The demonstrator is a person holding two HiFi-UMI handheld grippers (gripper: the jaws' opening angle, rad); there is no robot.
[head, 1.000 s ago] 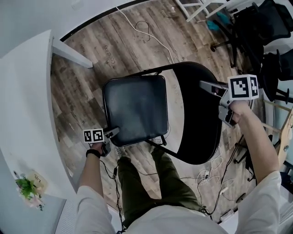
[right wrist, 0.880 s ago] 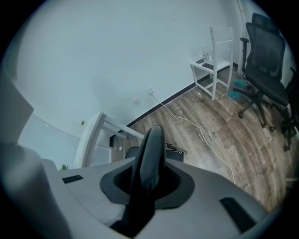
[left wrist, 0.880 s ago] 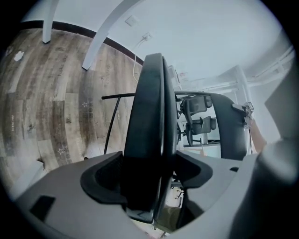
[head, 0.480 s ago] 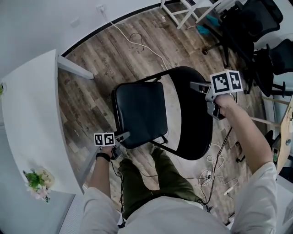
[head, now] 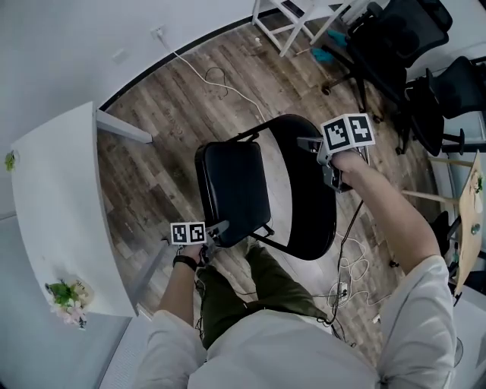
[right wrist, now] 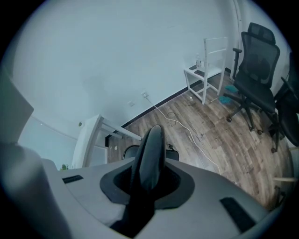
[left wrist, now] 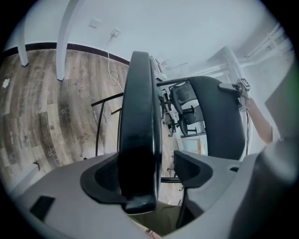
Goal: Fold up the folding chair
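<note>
since the earlier frames the seat point(head: 231, 190) of the folding chair point(head: 262, 232) has tipped up toward the backrest point(head: 307, 205) and shows narrower from the head view, and the left gripper point(head: 220, 228) has risen with its front edge, while the right gripper point(head: 307, 143) has come up a little with the top of the backrest. the chair stands on the wood floor point(head: 159, 144) in front of the person, half folded, the seat steeply tilted and near the backrest but not against it. in the left gripper view the jaws stand wide apart with the seat's front edge between them: the edge lies against the left pad point(left wrist: 100, 179), and a gap shows between it and the right pad point(left wrist: 191, 170), so it is cradled, not clenched. in the right gripper view the jaws are clamped on the rim of the backrest. the person's legs in green trousers point(head: 250, 289) stand just beside the chair's lower front frame. a white table point(head: 53, 213) lies near on the left, one leg point(head: 121, 128) reaching toward the chair, with a small plant point(head: 67, 296) on its near corner. a white cable point(head: 220, 80) trails over the floor beyond the chair, more cables point(head: 349, 266) lie by the person's right side, and black office chairs point(head: 395, 45) and a white rack point(head: 292, 19) stand well apart at the far right.
</note>
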